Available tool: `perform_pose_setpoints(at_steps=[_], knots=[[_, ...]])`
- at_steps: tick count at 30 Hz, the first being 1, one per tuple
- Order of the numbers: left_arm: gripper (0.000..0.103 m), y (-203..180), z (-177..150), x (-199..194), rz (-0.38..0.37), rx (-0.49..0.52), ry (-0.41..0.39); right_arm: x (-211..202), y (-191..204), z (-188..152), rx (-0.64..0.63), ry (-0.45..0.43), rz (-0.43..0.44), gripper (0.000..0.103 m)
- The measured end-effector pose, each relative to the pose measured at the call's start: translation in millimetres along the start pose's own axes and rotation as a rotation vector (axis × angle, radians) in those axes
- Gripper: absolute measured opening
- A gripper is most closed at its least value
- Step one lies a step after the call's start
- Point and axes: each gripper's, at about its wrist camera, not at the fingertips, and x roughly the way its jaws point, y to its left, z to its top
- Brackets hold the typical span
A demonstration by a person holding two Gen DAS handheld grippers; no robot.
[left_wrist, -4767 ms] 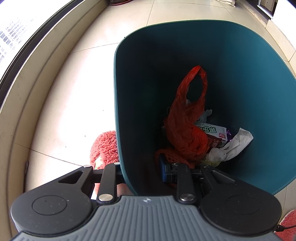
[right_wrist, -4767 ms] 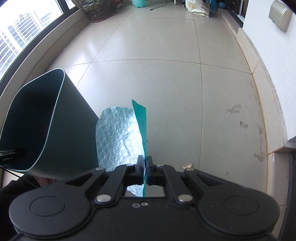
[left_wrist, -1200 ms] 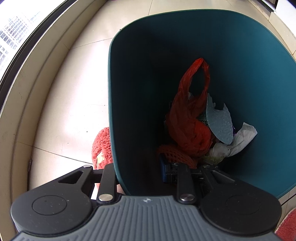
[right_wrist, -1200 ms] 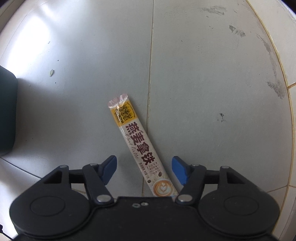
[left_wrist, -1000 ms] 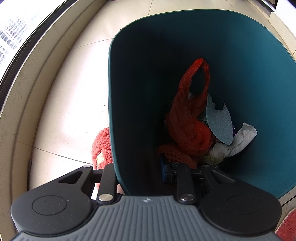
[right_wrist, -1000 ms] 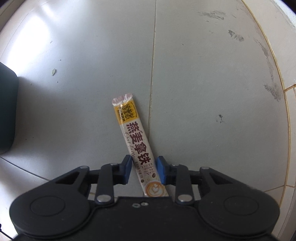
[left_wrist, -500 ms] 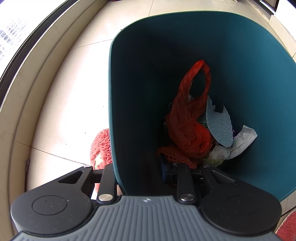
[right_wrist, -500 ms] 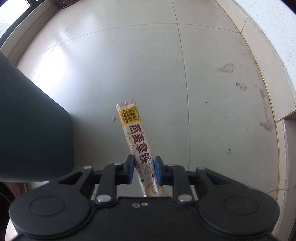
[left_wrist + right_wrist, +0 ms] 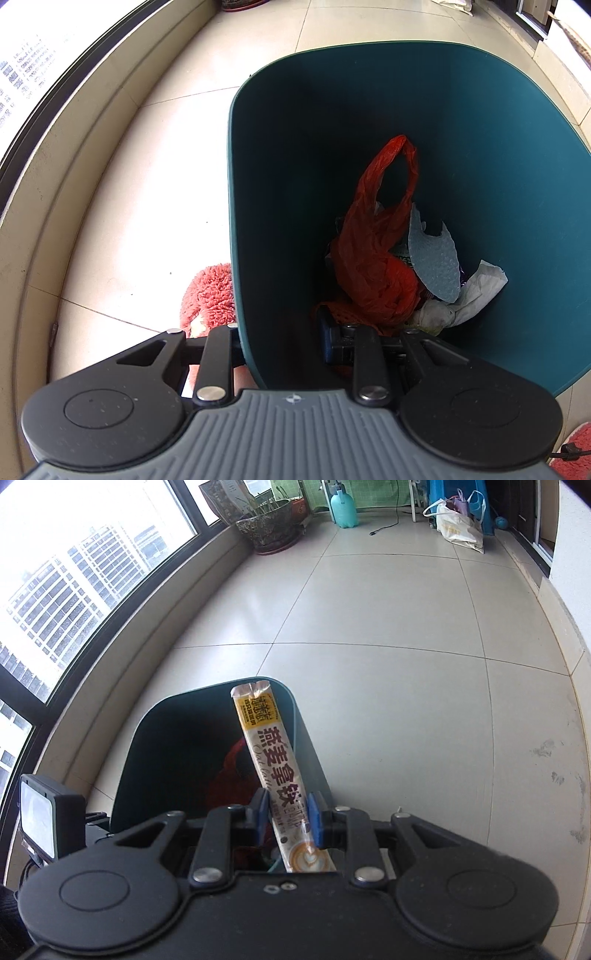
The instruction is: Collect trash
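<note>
My left gripper (image 9: 280, 338) is shut on the near wall of the teal trash bin (image 9: 517, 155), one finger outside and one inside. Inside lie a red plastic bag (image 9: 373, 254), a pale blue bubble-wrap piece (image 9: 434, 258) and a crumpled white tissue (image 9: 476, 291). My right gripper (image 9: 286, 814) is shut on a yellow and cream coffee sachet (image 9: 271, 753). It holds the sachet upright above the bin's open mouth (image 9: 170, 753), where the red bag (image 9: 232, 771) shows.
A red fluffy slipper (image 9: 208, 295) lies by the bin, left of it. The window sill curb (image 9: 55, 177) runs along the left. A potted plant (image 9: 267, 526), a teal bottle (image 9: 343, 509) and bags (image 9: 458, 526) stand at the far end of the tiled floor.
My right gripper shut on the sachet on the floor, lifted it and carried it left over the bin. The left gripper kept its hold on the bin, which shifted only slightly.
</note>
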Motion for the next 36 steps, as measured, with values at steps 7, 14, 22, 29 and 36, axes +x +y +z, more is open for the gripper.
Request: perform_pose_setpoints(at_steps=[7, 14, 22, 29, 36], knots=[[0.027, 4.3, 0.2, -3.3, -0.015, -0.004, -0.003, 67.0, 42.6, 35.2, -0.048, 0.098, -0.040, 0.022], [0.027, 7.5, 0.4, -5.4, -0.031, -0.004, -0.005, 114.1, 66.3, 33.4, -0.081, 0.178, -0.132, 0.022], [0.027, 10.9, 0.8, -7.2, -0.051, -0.005, -0.004, 147.5, 69.1, 15.4, -0.059, 0.275, -0.184, 0.028], [0.027, 19.0, 2.4, -18.1, -0.074, -0.014, -0.015, 129.8, 60.9, 3.7, -0.057, 0.237, -0.107, 0.039], [0.027, 18.4, -10.1, -59.8, -0.031, 0.038, -0.112, 60.6, 61.2, -11.8, -0.069, 0.113, -0.018, 0.050]])
